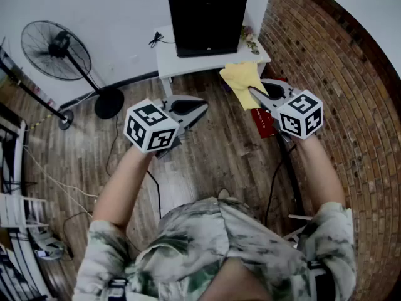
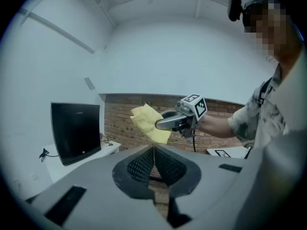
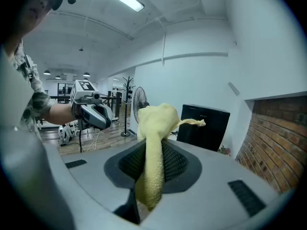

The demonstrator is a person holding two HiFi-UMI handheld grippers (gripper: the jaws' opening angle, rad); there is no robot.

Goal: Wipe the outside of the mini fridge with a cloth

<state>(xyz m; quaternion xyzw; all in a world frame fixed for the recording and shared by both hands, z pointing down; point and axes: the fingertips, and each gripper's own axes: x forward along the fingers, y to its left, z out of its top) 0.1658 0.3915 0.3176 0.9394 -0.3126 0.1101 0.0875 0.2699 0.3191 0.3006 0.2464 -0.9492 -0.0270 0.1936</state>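
Observation:
The black mini fridge (image 1: 207, 17) stands on a low white table (image 1: 164, 60) against the far wall, ahead of both grippers. My right gripper (image 1: 252, 91) is shut on a yellow cloth (image 1: 240, 79), held in the air just short of the table's right corner. From the right gripper view, the cloth (image 3: 154, 128) bunches above the jaws and hangs down between them, with the fridge (image 3: 204, 126) beyond. My left gripper (image 1: 204, 109) hovers to the left at about the same height, jaws closed on nothing. It points toward the fridge (image 2: 76, 131) and the cloth (image 2: 148, 122).
A brick wall (image 1: 338, 74) runs along the right side. A pedestal fan (image 1: 59, 49) stands at the left on the wooden floor, with cables (image 1: 119, 149) trailing across it. Small items (image 1: 250, 41) lie on the table beside the fridge. A red object (image 1: 263, 123) lies on the floor.

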